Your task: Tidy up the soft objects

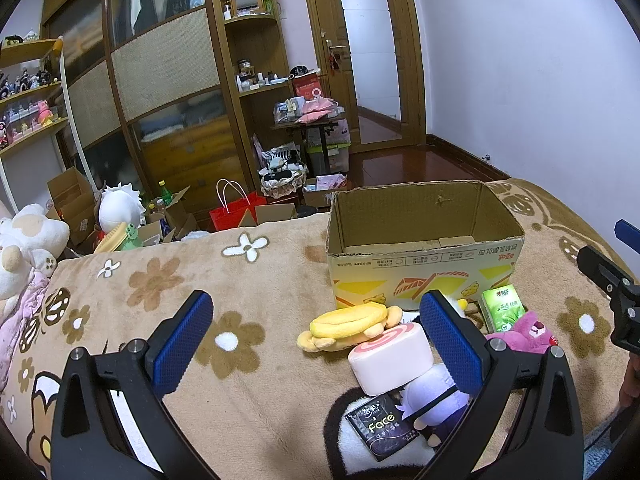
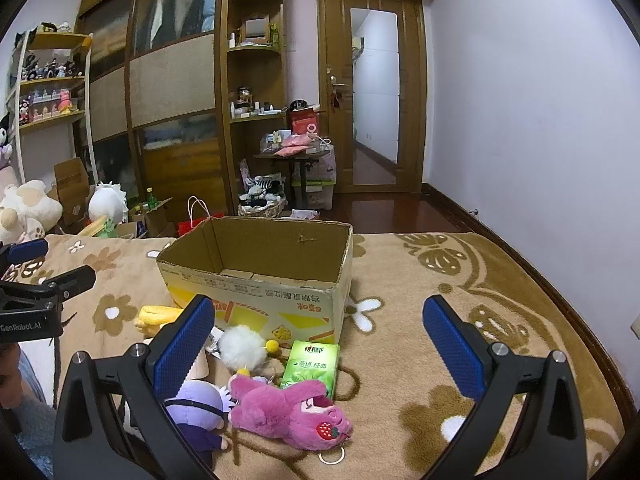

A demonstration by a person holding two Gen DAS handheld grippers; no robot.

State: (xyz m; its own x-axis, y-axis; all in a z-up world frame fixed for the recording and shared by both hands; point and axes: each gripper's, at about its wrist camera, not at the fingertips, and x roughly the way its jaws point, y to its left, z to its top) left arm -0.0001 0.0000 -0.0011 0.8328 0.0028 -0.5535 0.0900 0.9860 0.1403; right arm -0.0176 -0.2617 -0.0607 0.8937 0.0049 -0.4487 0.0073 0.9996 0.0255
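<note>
An open cardboard box [image 1: 424, 264] [image 2: 256, 292] stands on the flowered blanket. In front of it lie a yellow plush [image 1: 352, 326] [image 2: 154, 316], a pink-and-white roll toy [image 1: 390, 358], a purple-haired doll [image 1: 432, 400] [image 2: 196, 412], a pink bear [image 1: 528, 334] [image 2: 292, 412], a white pompom [image 2: 242, 346], a green tissue pack [image 1: 502, 308] [image 2: 314, 366] and a black tissue pack [image 1: 380, 428]. My left gripper [image 1: 316, 340] is open and empty above the yellow plush and roll toy. My right gripper [image 2: 320, 344] is open and empty above the green pack and bear.
The blanket [image 1: 200, 300] covers a bed. Beyond its far edge the floor holds boxes, a red bag [image 1: 236, 210] and plush toys [image 1: 120, 204]. A wardrobe, shelves and a door stand behind. The wall is at right.
</note>
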